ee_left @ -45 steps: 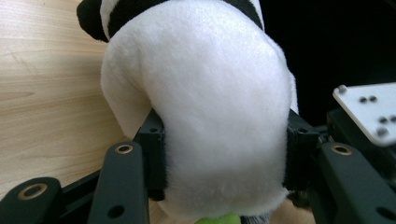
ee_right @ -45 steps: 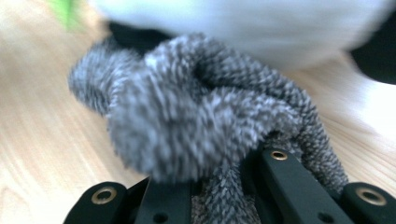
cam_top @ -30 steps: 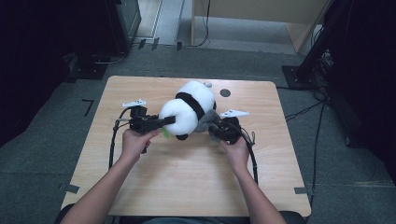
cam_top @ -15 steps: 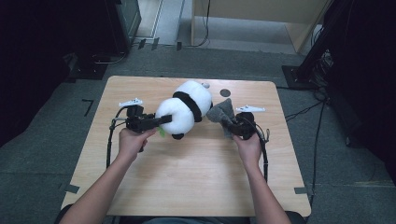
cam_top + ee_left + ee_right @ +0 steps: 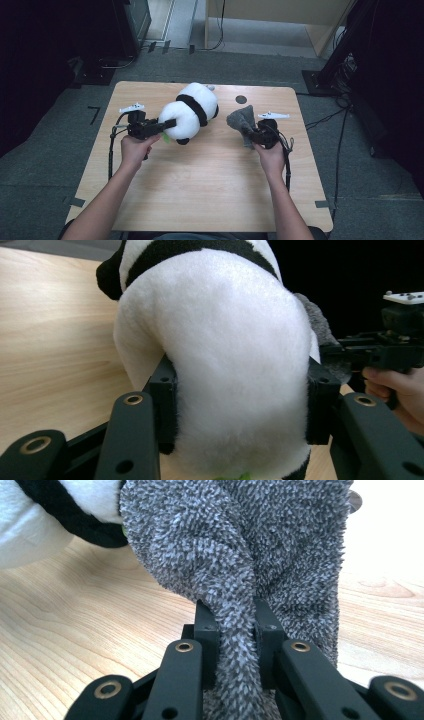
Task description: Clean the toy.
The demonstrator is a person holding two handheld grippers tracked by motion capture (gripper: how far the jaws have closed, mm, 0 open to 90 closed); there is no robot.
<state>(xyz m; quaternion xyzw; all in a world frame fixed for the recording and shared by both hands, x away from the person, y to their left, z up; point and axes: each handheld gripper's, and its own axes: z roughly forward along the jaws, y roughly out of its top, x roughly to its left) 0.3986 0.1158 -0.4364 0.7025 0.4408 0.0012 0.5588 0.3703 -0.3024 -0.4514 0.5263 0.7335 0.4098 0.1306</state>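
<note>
left claw (image 5: 167,125): clenched on the panda plush (image 5: 192,111), pads pressed deep into the white rear end; in the left gripper view the fur bulges over both jaws.
right claw (image 5: 248,132): clenched on a fold of the grey cloth (image 5: 241,120); in the right gripper view the pinched strand runs down between the jaws and its lower end is cut off at the frame edge.
panda plush: lies on the table (image 5: 200,185), far half, left of the grey cloth and apart from it in the high view. Face not visible in any view; head end points away from the left claw.
grey cloth: bunched, lifted off the table above the right claw; how much of it still touches the table I cannot tell.
green bit (image 5: 165,137): under the panda plush beside the left claw, mostly hidden; can't make out what it is.
dark round spot (image 5: 241,99): on the table beyond the grey cloth; hole or sticker, cannot tell.
hands: left hand (image 5: 134,148) and right hand (image 5: 270,155) wrap the gripper handles, so the handles are covered.
</note>
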